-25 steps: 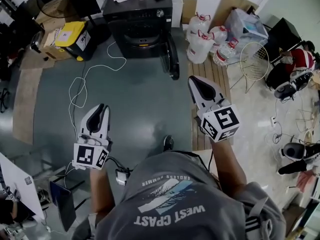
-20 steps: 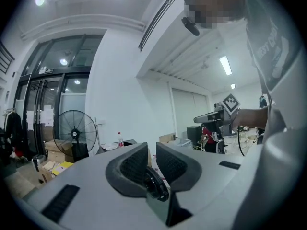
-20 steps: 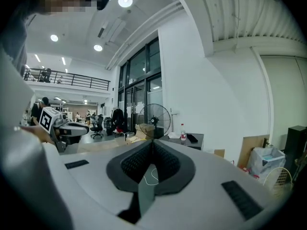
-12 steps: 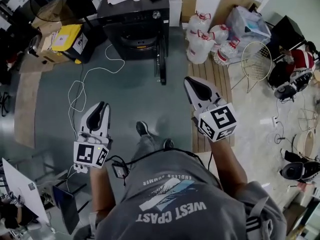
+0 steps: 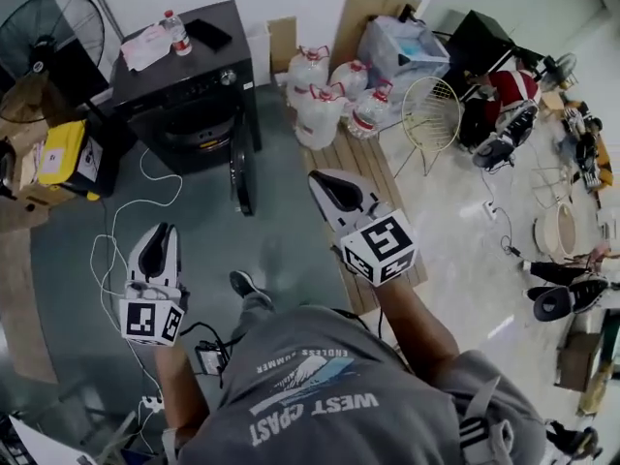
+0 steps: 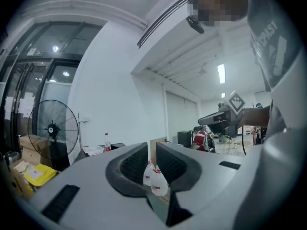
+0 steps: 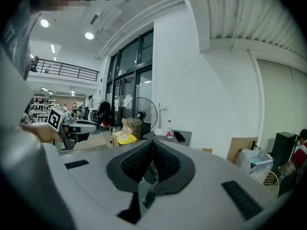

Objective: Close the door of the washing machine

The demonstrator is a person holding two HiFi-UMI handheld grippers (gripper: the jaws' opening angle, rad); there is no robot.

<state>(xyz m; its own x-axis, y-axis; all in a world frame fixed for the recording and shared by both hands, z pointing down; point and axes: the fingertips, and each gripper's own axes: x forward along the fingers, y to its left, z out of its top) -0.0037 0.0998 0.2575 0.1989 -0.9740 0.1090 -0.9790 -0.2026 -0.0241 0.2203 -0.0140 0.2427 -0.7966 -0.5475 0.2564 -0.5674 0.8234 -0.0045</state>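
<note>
Washing machine (image 5: 184, 85) stands against the far wall, upper left in the head view. Its door (image 5: 239, 168) hangs open, swung out toward the person. The left gripper (image 5: 158, 243) and right gripper (image 5: 329, 184) are pressed together, holding nothing, well short of it. Recommended: set 1 closed gripper against the door's outer face near its free edge and push steadily until it latches.
</note>
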